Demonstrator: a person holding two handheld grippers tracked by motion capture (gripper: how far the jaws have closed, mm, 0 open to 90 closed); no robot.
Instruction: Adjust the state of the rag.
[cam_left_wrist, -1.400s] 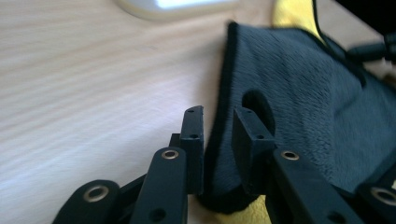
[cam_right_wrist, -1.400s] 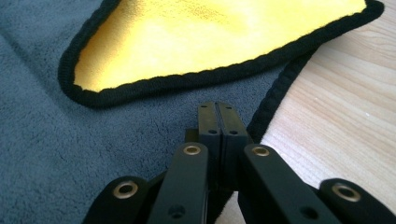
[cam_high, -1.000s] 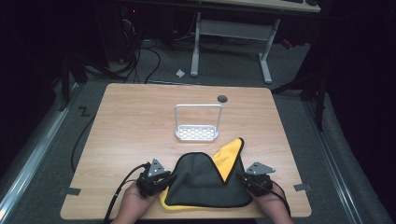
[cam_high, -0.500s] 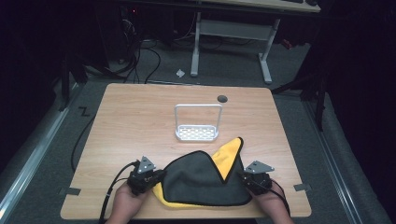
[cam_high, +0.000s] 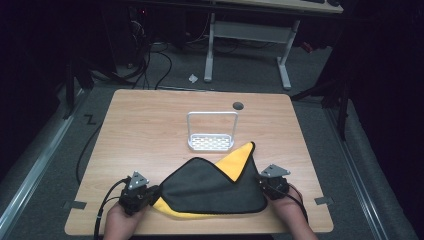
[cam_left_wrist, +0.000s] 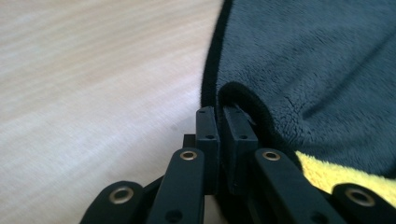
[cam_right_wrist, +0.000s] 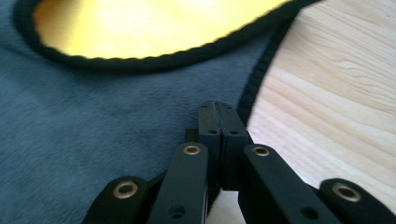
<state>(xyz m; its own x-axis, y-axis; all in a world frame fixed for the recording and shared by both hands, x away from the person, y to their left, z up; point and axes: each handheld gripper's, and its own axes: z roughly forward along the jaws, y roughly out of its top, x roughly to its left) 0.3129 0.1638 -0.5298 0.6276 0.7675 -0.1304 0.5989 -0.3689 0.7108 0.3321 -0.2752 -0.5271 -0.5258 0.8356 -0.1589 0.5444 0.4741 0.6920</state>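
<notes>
left gripper (cam_high: 150, 192) pinching the grey-and-yellow cloth's (cam_high: 210, 187) left corner, right gripper (cam_high: 264, 186) clamped shut on its right edge, cloth flat on wooden table (cam_high: 150, 130)

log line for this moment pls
left claw: shut on cloth corner | right claw: shut at cloth edge | rack: untouched, behind cloth

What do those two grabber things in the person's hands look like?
The left gripper and the right gripper are both black, and each has a grey three-cornered plate on top. A black cable trails from each one. Up close, each has two flat black jaws on black link bars with small brass-coloured rings at the joints. The forearms are bare, with no sleeves in sight.
</notes>
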